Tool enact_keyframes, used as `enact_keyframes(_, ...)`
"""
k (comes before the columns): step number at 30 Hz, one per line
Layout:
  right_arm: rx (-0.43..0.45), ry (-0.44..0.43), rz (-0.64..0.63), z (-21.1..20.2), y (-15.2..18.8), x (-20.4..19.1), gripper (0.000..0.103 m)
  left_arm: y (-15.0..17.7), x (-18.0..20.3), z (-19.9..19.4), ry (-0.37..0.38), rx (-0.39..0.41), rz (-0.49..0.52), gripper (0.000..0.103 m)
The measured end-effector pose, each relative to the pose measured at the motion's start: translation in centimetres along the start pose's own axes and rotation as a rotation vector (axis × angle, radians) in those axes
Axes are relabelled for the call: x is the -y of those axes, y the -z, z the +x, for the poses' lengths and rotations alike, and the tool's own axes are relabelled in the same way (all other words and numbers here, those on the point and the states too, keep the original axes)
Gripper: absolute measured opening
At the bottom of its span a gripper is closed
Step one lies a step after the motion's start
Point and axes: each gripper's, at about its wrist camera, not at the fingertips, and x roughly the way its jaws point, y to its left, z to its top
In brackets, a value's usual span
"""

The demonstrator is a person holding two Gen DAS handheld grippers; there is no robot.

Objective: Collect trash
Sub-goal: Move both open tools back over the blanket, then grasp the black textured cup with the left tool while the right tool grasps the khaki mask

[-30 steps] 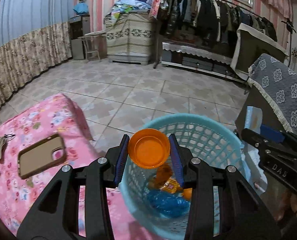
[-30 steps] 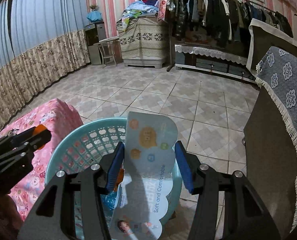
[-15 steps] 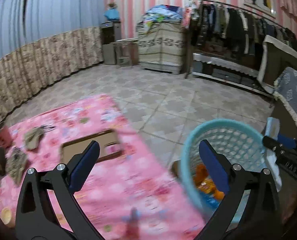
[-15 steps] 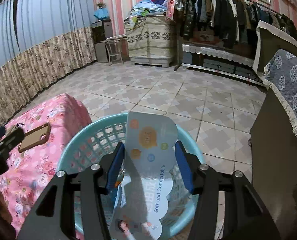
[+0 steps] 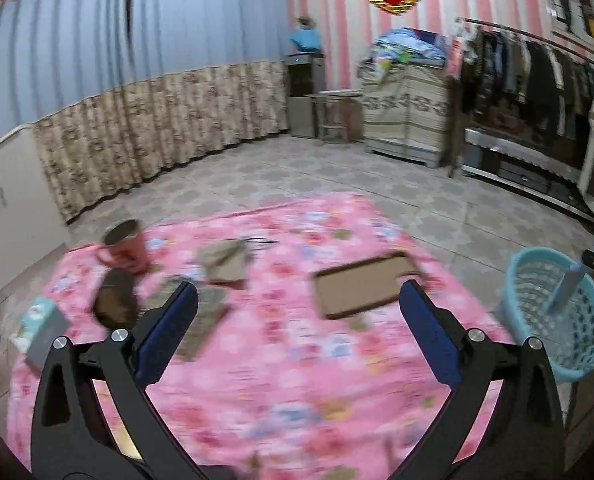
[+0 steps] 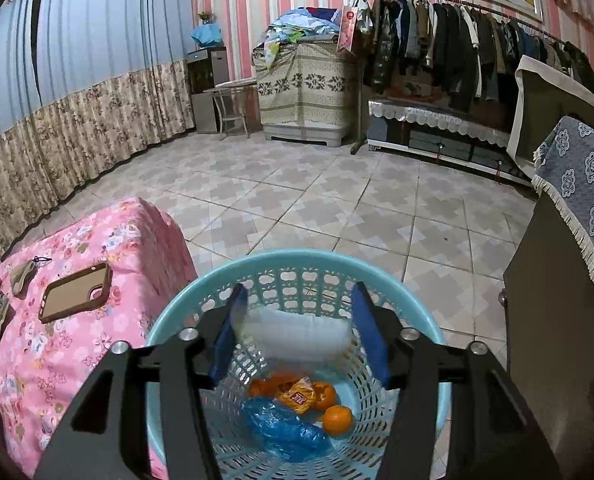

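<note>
A light blue plastic basket (image 6: 297, 264) stands on the floor beside the pink table; it also shows at the right edge of the left wrist view (image 5: 553, 308). My right gripper (image 6: 297, 332) is open right above it, and the pale wipes packet (image 6: 297, 332) is a blur dropping between its fingers into the basket. Orange peels (image 6: 329, 404), a snack wrapper (image 6: 297, 394) and a blue bag (image 6: 289, 428) lie at the basket's bottom. My left gripper (image 5: 293, 328) is open and empty above the pink floral tablecloth (image 5: 289, 376).
On the table lie a brown phone case (image 5: 365, 288), a red mug (image 5: 123, 246), crumpled brownish items (image 5: 225, 260) and a small box (image 5: 41, 328). A dark cabinet with a grey cloth (image 6: 577, 216) stands right of the basket. The tiled floor stretches beyond.
My left gripper dropped the orange cup into the basket, opened and swung left over the table. My right gripper opened and let go of the wipes packet, which is falling into the basket.
</note>
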Motion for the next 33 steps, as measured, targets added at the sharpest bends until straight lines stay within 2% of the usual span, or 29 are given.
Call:
enact_keyframes(1, 0.002, 0.004, 0.003, 0.0, 0.1, -0.2, 0.079, 0.1, -1.4, -0.1, -0.021, 0.004, -0.007, 0.098)
enact_keyframes(3, 0.016, 0.023, 0.002, -0.1, 0.4, -0.6, 0.085, 0.3, -4.0, -0.3, -0.062, 0.001, -0.015, 0.098)
enact_keyframes(7, 0.016, 0.01, -0.027, -0.4, 0.5, -2.5, 0.086, 0.8, -9.3, -0.2, -0.133, -0.014, -0.047, 0.098)
enact_keyframes(14, 0.044, -0.108, -0.101, -2.0, 0.5, -8.9, 0.089, 2.0, -17.0, 1.9, -0.194, -0.061, -0.15, 0.097)
enact_keyframes(21, 0.019, -0.207, -0.198, -1.7, 0.9, -16.2, 0.089, 2.9, -19.0, 5.4, -0.2, -0.124, -0.187, 0.097)
enact_keyframes(26, 0.005, -0.224, -0.271, -1.0, 0.9, -20.3, 0.089, 2.5, -19.1, 8.3, -0.197, -0.162, -0.18, 0.097)
enact_keyframes(33, -0.041, -0.231, -0.299, 1.2, 0.5, -23.2, 0.089, 1.7, -19.1, 12.5, -0.213, -0.225, -0.158, 0.097)
